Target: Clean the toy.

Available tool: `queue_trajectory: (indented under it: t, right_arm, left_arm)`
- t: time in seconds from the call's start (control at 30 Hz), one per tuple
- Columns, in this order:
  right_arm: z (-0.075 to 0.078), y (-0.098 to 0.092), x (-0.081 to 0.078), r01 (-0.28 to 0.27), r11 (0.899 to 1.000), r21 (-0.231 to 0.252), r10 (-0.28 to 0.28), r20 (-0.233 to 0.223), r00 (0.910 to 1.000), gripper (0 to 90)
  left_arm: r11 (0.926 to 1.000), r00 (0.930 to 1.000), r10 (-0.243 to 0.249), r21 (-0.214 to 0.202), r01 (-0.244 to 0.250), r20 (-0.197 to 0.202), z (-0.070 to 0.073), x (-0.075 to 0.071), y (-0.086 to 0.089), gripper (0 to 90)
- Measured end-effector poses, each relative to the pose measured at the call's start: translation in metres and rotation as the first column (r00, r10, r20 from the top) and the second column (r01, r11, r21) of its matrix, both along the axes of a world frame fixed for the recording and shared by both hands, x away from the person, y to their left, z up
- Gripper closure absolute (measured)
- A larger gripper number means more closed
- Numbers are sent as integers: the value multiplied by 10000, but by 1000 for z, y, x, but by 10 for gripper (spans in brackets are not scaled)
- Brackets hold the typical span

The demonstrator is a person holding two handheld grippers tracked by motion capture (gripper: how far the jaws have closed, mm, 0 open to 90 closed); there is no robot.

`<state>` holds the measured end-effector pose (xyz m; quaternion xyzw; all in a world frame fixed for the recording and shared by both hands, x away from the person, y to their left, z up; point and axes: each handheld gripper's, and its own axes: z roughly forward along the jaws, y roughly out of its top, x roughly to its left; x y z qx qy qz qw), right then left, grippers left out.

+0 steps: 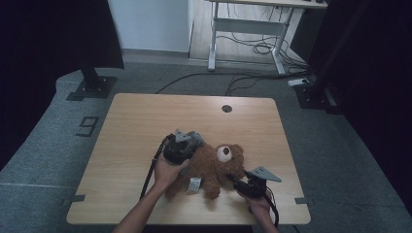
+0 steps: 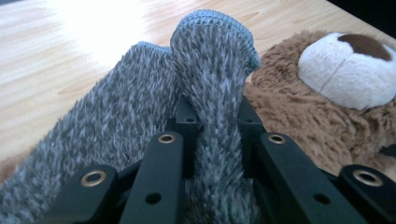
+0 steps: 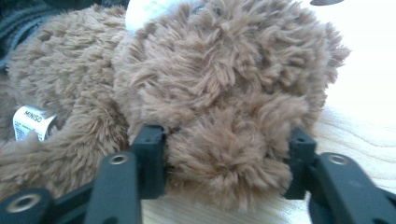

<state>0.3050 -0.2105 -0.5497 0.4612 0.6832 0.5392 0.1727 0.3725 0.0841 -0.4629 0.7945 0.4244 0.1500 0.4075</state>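
Observation:
A brown teddy bear (image 1: pixel 218 167) lies on its back on the wooden table (image 1: pixel 141 121), white muzzle up. A fuzzy grey knitted garment (image 2: pixel 130 107) lies against the bear's left side (image 2: pixel 299 116). My left gripper (image 2: pixel 215 112) is shut on an upright fold of that grey fabric. In the high view the left gripper (image 1: pixel 187 145) sits over the bear's left shoulder. My right gripper (image 3: pixel 226 140) has its jaws on either side of a brown furry paw of the bear (image 3: pixel 210 70), and the fur fills the gap. It comes in low from the right (image 1: pixel 234 180).
A white label (image 3: pixel 30 122) hangs from the bear's body, also seen in the high view (image 1: pixel 194 184). A round cable hole (image 1: pixel 227 108) sits near the table's far edge. Bare wood lies to the left and behind the bear. A white desk frame (image 1: pixel 243 29) stands beyond.

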Motion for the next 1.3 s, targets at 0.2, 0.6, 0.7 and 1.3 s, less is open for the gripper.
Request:
queue_trajectory:
  t: [0.2, 0.6, 0.7, 1.3]
  right_arm:
    - [12, -4, -4, -276, 9996, -73, 274, -253, 9993, 237]
    - [61, -5, 35, -499, 9987, 131, 506, -554, 9972, 50]
    - [62, 0, 47, -881, 9961, -71, 868, -1111, 9900, 0]
    - [24, -12, 46, -2233, 9581, 1791, 2620, -2345, 9361, 262]
  left_arm:
    - [9993, 9998, -182, -324, 184, 65, -7, -11, 8, 775]
    - [9955, 9981, -542, -762, 562, 282, -14, -34, 13, 778]
    - [9941, 9978, -586, -893, 613, 324, -16, -37, 16, 778]
    - [9881, 9962, -699, -1335, 763, 515, -23, -47, 19, 778]
